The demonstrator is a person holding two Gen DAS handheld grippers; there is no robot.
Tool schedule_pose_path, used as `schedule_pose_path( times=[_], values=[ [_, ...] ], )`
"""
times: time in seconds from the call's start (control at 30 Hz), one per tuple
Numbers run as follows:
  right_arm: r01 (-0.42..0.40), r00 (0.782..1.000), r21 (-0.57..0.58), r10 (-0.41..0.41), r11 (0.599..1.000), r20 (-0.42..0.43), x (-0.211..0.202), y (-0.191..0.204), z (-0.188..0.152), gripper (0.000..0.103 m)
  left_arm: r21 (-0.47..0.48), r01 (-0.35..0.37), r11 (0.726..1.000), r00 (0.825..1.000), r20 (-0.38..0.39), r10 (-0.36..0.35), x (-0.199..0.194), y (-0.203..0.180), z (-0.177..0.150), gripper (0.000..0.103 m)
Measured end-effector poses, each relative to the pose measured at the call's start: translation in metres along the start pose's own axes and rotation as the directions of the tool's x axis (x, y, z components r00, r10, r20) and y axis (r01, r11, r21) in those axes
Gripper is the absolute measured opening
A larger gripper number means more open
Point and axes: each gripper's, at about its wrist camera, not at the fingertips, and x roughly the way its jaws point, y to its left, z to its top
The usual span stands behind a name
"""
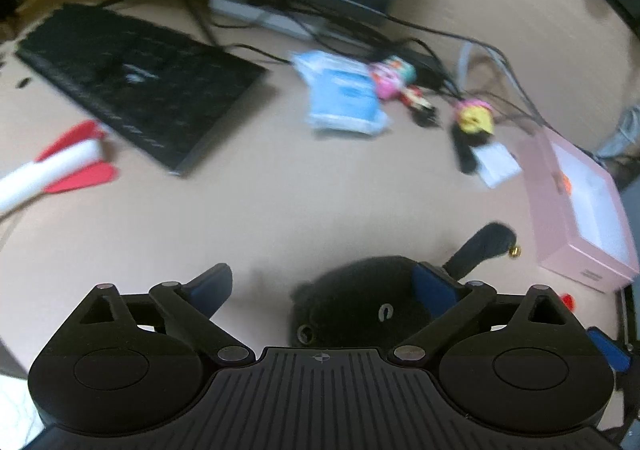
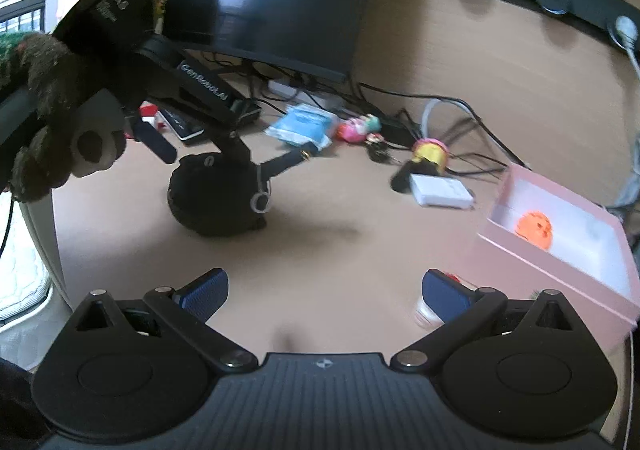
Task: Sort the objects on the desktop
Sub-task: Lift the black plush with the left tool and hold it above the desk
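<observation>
A black plush toy [image 1: 356, 302] with a stick-like tail lies on the tan desk between the fingers of my left gripper [image 1: 324, 286]. The jaws stand wide apart; the right finger overlaps the plush's edge and the left one is well clear of it. In the right wrist view the left gripper [image 2: 206, 156] hangs over the same plush [image 2: 216, 198]. My right gripper [image 2: 326, 290] is open over bare desk with nothing between its fingers. A pink open box [image 2: 560, 262] holding an orange ball [image 2: 534, 228] sits to its right.
A blue packet [image 1: 344, 98], small colourful toys [image 1: 390, 76], a yellow-pink toy [image 1: 474, 118] and a white card box [image 1: 498, 164] lie among cables at the back. A black keyboard [image 1: 136, 78] and a red-and-white rocket toy [image 1: 60, 166] are at the left. A monitor [image 2: 280, 2] stands behind.
</observation>
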Motion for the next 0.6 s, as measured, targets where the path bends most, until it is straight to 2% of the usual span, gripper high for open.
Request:
schedule_pose_path(
  times=[0.17,0.43,0.6],
  values=[
    [-0.005,1.000,-0.022,0.005,1.000,-0.017,0.010,0.011,0.003,0.103,-0.028,-0.063,0.998,0.996,0.055,0.064,-0.007,0.023,0.004,0.100],
    [0.018,0.999,-0.042,-0.019,0.999,-0.038,0.009,0.016,-0.007,0.103,0.001,-0.035,0.999,0.997,0.072,0.035,-0.010,0.017,-0.008,0.101],
    [0.058,0.996,-0.017,-0.059,0.998,-0.069,0.005,0.007,-0.017,0.103,-0.006,-0.064,0.998,0.991,0.116,0.065,-0.019,0.018,-0.012,0.101]
  ],
)
